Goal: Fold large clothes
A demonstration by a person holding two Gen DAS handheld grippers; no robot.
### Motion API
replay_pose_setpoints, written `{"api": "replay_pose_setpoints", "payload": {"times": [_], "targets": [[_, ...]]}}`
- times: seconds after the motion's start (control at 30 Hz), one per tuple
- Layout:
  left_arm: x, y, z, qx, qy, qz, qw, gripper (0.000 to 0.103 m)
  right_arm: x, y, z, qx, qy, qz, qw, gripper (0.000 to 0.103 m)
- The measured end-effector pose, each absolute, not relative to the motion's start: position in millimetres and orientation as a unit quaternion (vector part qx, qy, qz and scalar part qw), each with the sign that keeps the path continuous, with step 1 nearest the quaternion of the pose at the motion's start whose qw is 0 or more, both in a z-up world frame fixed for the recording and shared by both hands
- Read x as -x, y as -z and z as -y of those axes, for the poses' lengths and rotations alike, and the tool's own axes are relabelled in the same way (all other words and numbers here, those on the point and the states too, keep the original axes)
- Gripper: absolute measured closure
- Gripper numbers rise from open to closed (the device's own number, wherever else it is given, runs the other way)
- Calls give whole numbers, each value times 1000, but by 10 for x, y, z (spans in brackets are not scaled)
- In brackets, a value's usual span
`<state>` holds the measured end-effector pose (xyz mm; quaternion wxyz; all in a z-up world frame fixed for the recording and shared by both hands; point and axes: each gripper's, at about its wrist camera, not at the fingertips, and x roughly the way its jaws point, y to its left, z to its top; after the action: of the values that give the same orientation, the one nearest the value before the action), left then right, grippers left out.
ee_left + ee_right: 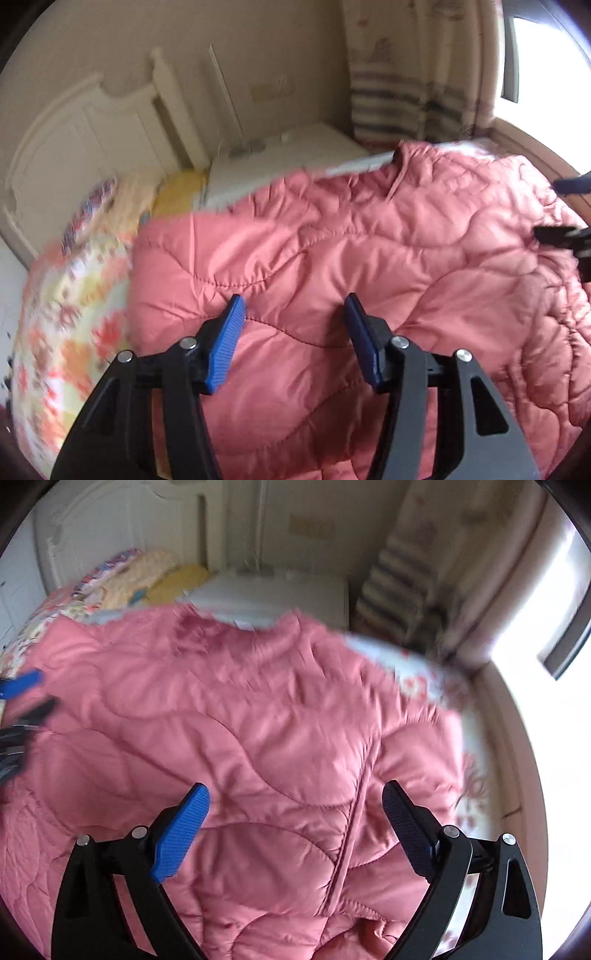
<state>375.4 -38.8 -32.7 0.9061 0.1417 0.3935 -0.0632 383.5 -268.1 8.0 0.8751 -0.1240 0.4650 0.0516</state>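
Note:
A large pink quilted jacket (369,258) lies spread over a bed and fills most of both views (240,738). My left gripper (293,308) hovers over the jacket's left part, jaws apart, nothing between its blue pads. Over the jacket's right part, near a long seam (351,830), my right gripper (295,794) stands wide open and empty. The right gripper shows at the far right edge of the left wrist view (569,210). At the left edge of the right wrist view I see the left gripper (26,694). Both views are blurred.
A floral bedsheet (66,314) shows left of the jacket and at its right (469,775). Pillows (147,579) lie by a white headboard (74,147). A white nightstand (295,158) stands behind the bed, with a striped curtain (406,110) and a bright window (546,590) to the right.

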Motion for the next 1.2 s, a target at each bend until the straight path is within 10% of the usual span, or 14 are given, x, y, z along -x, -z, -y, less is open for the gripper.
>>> {"api": "replay_pose_setpoints", "payload": {"times": [0.53,0.8,1.2], "targets": [[-3886,488,320,-136,51,-395,907,47,-4292,437,2814,84,-55,-519,849,5],[-3932,-96,152,-140,24,-339,930,44,-4370,-178,2879,78,-48,-481,872,8],[-4401,498,84,-163,-5,-409,898,44,-4521,121,2800,116,-40,-502,856,7]]}}
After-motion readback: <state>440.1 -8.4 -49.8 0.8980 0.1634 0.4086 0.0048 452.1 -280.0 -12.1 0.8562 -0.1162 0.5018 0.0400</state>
